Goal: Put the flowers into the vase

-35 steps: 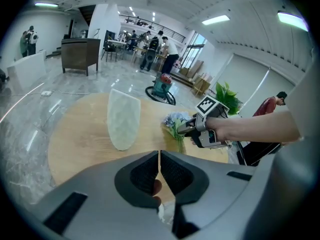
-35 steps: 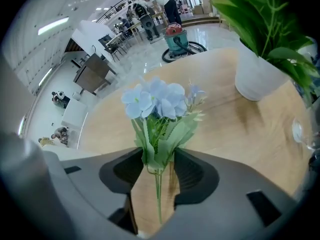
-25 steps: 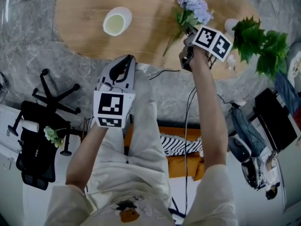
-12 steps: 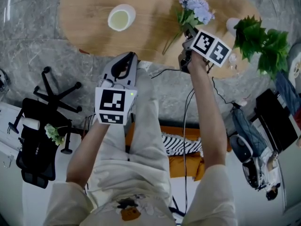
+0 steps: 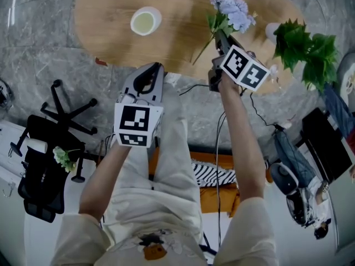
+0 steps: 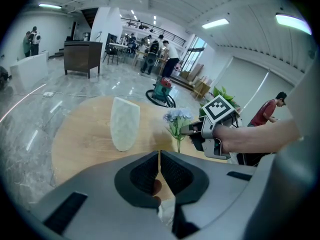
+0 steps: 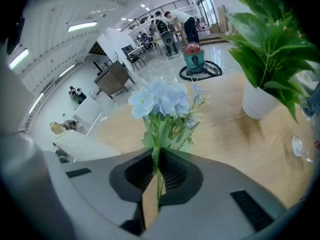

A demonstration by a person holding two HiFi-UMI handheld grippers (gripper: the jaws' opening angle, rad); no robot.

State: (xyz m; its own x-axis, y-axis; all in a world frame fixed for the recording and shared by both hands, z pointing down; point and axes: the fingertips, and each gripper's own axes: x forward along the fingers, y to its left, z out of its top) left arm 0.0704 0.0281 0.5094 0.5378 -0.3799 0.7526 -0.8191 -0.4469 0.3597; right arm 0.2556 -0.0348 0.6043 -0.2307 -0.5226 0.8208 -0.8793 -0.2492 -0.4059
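Observation:
My right gripper (image 5: 221, 36) is shut on the green stem of a bunch of pale blue flowers (image 5: 233, 11), holding it above the right part of the oval wooden table (image 5: 183, 4). In the right gripper view the stem runs up between the pads (image 7: 169, 170) to the blooms (image 7: 161, 100). The white vase (image 5: 145, 21) stands upright on the table's left part, apart from the flowers. My left gripper (image 5: 157, 66) hovers shut and empty at the table's near edge. From the left gripper view, the vase (image 6: 124, 123) stands ahead and the flowers (image 6: 177, 118) to its right.
A potted green plant (image 5: 305, 49) in a white pot (image 7: 260, 101) stands at the table's right end. A black office chair (image 5: 50, 143) stands on the floor to the left. Cables hang at the near table edge. People stand far off in the hall.
My right gripper has risen with the flowers and rolled, so its marker cube sits more tilted. The left gripper has hardly moved.

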